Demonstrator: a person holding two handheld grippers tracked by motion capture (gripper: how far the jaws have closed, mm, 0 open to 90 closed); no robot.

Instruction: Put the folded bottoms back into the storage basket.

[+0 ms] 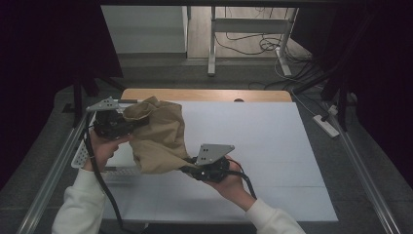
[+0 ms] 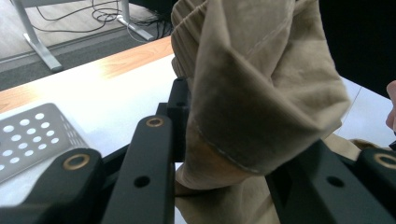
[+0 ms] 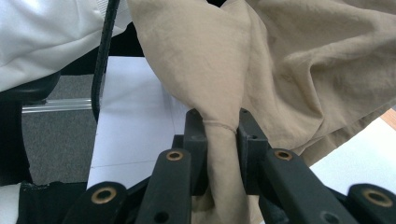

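1. The main thing here is a tan cloth, some kind of crumpled garment, bunched up and held over the left half of the white table. I can't tell whether its lower folds touch the tabletop or hang just above it.
2. The left gripper sits at the cloth's upper left corner. In the left gripper view its jaws are pinched on a thick folded wad of the tan cloth, with a stitched hem running across the fold. So it's clamped on fabric, not closed all the way.
3. The right gripper is at the lower right edge of the cloth. In the right gripper view its jaws squeeze a narrow gathered strip of the tan cloth, with the rest fanning out above.
4. The two grippers are well apart, with the cloth slung between them, higher on the left side.
5. As for containers, the closest thing is a perforated metal plate lying flat at the table's left edge, just beside the left gripper, with nothing on the part I can see.
6. The person wears white sleeves.
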